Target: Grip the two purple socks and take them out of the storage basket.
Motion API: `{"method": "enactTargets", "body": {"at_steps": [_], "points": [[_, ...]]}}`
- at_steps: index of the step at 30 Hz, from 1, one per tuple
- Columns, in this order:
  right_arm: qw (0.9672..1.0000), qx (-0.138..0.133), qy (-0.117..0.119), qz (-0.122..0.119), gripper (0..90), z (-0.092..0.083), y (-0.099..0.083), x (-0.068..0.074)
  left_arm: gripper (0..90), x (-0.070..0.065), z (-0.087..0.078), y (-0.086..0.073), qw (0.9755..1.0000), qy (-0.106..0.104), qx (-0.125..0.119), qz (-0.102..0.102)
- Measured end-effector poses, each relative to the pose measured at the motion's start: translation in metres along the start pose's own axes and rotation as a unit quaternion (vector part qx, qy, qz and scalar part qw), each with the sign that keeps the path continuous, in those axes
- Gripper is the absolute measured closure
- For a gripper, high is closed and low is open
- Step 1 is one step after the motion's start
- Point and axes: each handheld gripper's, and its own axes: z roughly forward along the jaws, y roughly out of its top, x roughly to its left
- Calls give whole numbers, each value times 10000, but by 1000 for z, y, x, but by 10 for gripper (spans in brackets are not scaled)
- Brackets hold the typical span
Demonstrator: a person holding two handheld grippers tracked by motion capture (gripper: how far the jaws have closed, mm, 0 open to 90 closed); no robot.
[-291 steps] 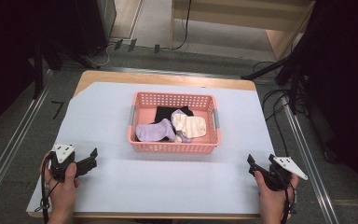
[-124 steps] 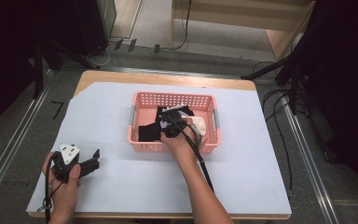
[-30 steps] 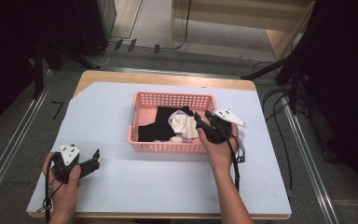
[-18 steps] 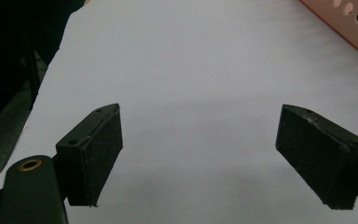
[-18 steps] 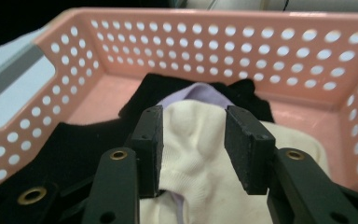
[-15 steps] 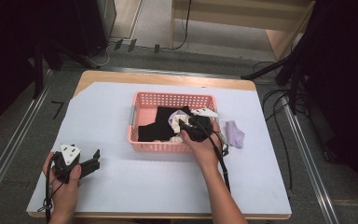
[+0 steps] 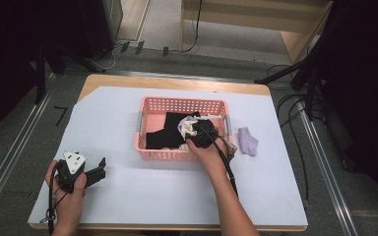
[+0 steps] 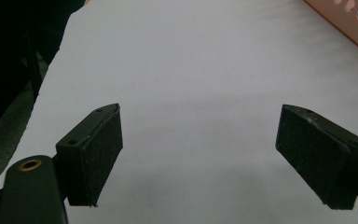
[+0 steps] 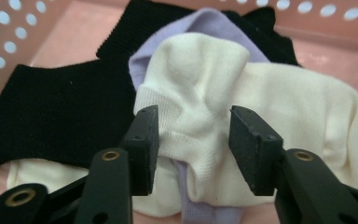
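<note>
I have the right tool (image 9: 193, 149), jaws just opened and astride a fold of the cream sock (image 9: 242, 130) in the pink basket (image 7: 150, 110), so I should press lower before pinching, catching cream only, not the lilac sock (image 9: 214, 23) beneath.

This looks like a recording lab, not a home. The tabletop (image 7: 128, 206) is covered with a plain white sheet and stands alone on a grey floor. Metal rails (image 7: 10, 162) run along the floor on both sides of it. Black cables (image 7: 295, 105) lie loose on the floor, and dark stands (image 7: 305, 73) and equipment surround the table. Behind it stands bare wooden furniture (image 7: 256, 19).
</note>
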Motion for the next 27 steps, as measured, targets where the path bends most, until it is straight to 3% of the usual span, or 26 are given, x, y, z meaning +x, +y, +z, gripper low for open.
{"method": "enactTargets", "body": {"at_steps": [5, 7, 8, 9, 10, 15, 17, 19, 21, 25, 27], "points": [[9991, 396, -88, 154, 528, 4, 4, 1, 155, 0, 0, 0, 10000, -2, 4, 7], [9980, 584, -194, 164, 665, 6, 4, 2, 154, 0, 0, 0, 10000, -2, 3, 5], [9980, 584, -194, 164, 665, 6, 4, 2, 154, 0, 0, 0, 10000, -2, 5, 9], [9978, 600, -255, 136, 737, 6, 4, 3, 155, 0, 0, 0, 10000, 0, 0, 4], [9974, 625, -354, -103, 780, 6, 2, 2, 155, 0, 0, 0, 10000, -1, 1, -1], [9993, 165, -333, -92, 834, 0, -2, 1, 154, 0, 0, 0, 10000, 0, 9, -1], [9997, -104, -220, 72, 844, -6, -2, -1, 154, 0, 0, 0, 10000, 2, 2, -18], [9984, -385, 20, 405, 846, -13, 0, -6, 154, 0, 0, 0, 10000, 4, 1, -25], [9967, -603, 149, 522, 847, -18, 1, -9, 155, 0, 0, 0, 10000, 2, 10, -6], [9937, -962, 348, 459, 847, -25, 1, -7, 155, 0, 0, 0, 10000, 2, 12, 2], [9933, -982, 412, 441, 847, -26, 1, -6, 155, 0, 0, 0, 10000, 5, 25, 6]]}}
